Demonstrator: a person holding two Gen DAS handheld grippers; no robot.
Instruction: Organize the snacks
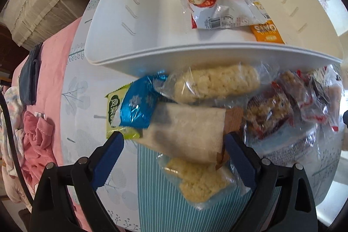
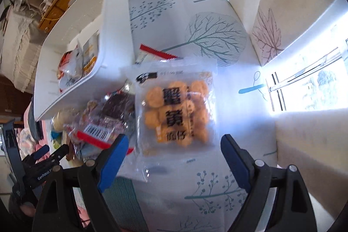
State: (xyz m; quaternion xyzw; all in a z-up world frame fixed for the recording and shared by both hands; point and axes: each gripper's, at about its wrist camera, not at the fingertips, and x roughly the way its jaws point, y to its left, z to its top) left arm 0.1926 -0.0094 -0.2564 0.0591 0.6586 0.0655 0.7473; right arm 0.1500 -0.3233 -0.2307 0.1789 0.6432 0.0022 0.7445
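Left wrist view: the left gripper (image 1: 174,140) points steeply down at the table, its blue-padded jaws spread apart and pressing on nothing; a brown paper packet (image 1: 184,134) lies between them on the cloth. Just nearer the camera, partly under that packet, lies a clear pack of pale rice crackers (image 1: 200,182) on a teal striped mat (image 1: 156,188). Left of the brown packet sit a blue foil snack (image 1: 137,108) and, beneath it, a green-and-white packet (image 1: 114,114). Beyond them a second clear rice cracker pack (image 1: 215,82) rests against the near wall of the white bin (image 1: 195,55); to its right is a heap of red-printed clear wrappers (image 1: 289,105). Inside the bin lie a red-and-white packet (image 1: 211,5) and, at its right, an orange packet (image 1: 266,34). Right wrist view: the right gripper (image 2: 174,151) also points down, jaws wide and touching nothing, with a clear bag of round golden biscuits (image 2: 176,110) lying flat on the tree-printed tablecloth (image 2: 213,36) between and just beyond the tips. The other gripper shows at the lower left, the bin at the far left, and a bright window (image 2: 315,84) at the far right.
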